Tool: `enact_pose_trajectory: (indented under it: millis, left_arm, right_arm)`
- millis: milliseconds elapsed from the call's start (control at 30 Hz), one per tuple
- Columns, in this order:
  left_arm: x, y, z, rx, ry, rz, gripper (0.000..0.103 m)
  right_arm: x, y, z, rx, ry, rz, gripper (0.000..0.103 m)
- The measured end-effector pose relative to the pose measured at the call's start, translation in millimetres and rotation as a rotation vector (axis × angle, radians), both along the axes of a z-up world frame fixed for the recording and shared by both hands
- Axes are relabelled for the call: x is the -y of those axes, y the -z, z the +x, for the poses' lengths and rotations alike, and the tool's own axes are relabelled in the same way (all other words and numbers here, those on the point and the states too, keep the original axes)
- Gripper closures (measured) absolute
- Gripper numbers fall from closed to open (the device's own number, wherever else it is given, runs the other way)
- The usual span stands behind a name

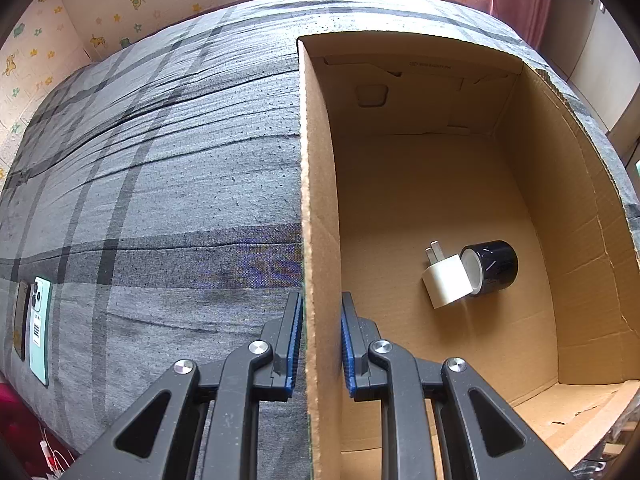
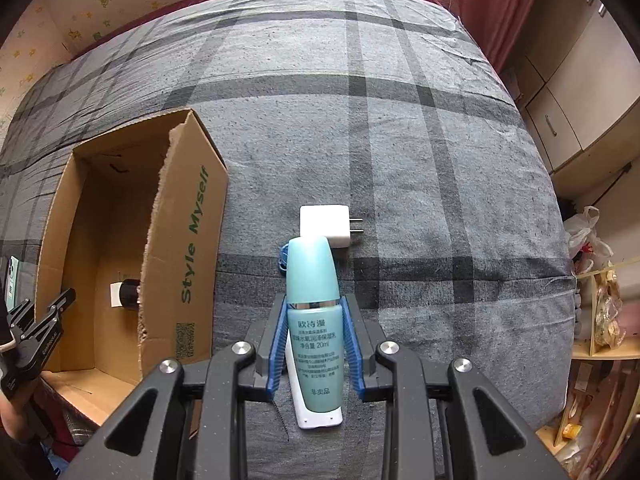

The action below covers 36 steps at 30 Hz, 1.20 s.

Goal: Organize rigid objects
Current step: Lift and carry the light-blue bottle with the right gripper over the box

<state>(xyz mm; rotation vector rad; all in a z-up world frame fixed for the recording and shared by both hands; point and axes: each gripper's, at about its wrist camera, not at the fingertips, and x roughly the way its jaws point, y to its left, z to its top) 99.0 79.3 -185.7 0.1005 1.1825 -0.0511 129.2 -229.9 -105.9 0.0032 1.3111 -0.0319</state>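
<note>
Holding a teal lotion bottle (image 2: 315, 328) between its blue pads (image 2: 277, 354), the right tool (image 2: 315, 344) is clamped on the bottle's lower body, cap end pointing away from the camera. Bottle sits straight in the grip, above the grey plaid bed (image 2: 440, 200), apparently clear of it. Directly beneath the bottle lies a white flat object (image 2: 316, 420), identity unclear; something small and blue (image 2: 283, 258) peeks out just beside the cap. A white charger (image 2: 326, 226) with its prongs to the right lies on the bed beyond the cap.

Left tool (image 1: 320, 336): closed on the near side wall of the cardboard box (image 1: 316, 200), one pad outside, one inside, steadying it. Box stands open on the bed, to the left of the bottle in the right wrist view. Inside, toward the near end: a second white plug (image 1: 446, 280) touching a dark roll of tape (image 1: 494, 266) lying on its side. Two phones (image 1: 38, 328) lie on the bed well left of the box.

Judged step: carry bottle over the torn right wall and set it in the box. Notes for doing it well: clear the ragged wall edge before moving across; aim for the bare floor beyond the plug and roll; lower until the bottle rests before releasing; keep the left grip firm so the box does not slide.
</note>
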Motion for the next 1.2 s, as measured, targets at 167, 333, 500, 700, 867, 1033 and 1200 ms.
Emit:
enact_pose_trajectory:
  millis: [167,333,500,700,867,1033,1200]
  left_arm:
    - [0.5,-0.1,-0.3,0.0,0.001,0.001,0.083]
    - [0.7,-0.2,-0.2,0.001,0.001,0.001,0.083]
    - [0.4,0.1,-0.2,0.001,-0.001,-0.004,0.083]
    - [-0.8,0.1,-0.2,0.001,0.0,-0.007,0.083]
    - [-1.1,0.4,-0.3,0.001,-0.001,-0.009,0.083]
    - [-1.2,0.7,-0.6,0.0,-0.003,-0.015,0.083]
    - [-2.1,1.3,-1.0,0.001,-0.005,-0.019,0.083]
  right_arm:
    - [-17.8,-14.6,1.0,0.023,-0.033,0.005,0.075]
    - [-40.6,-28.9,2.8,0.049,-0.076,0.007,0.075]
    - [-63.8,-38.3,4.8,0.066,-0.119,0.021,0.075]
    - [-96.3,-42.2,5.5,0.075,-0.175,0.045,0.075]
    - [-123.3,-37.0,5.4,0.067,-0.219,0.069,0.075]
    - [-150.0,-25.5,4.4,0.049,-0.259,0.084,0.075]
    - [-172.6,-6.8,2.6,0.02,-0.284,0.103,0.075]
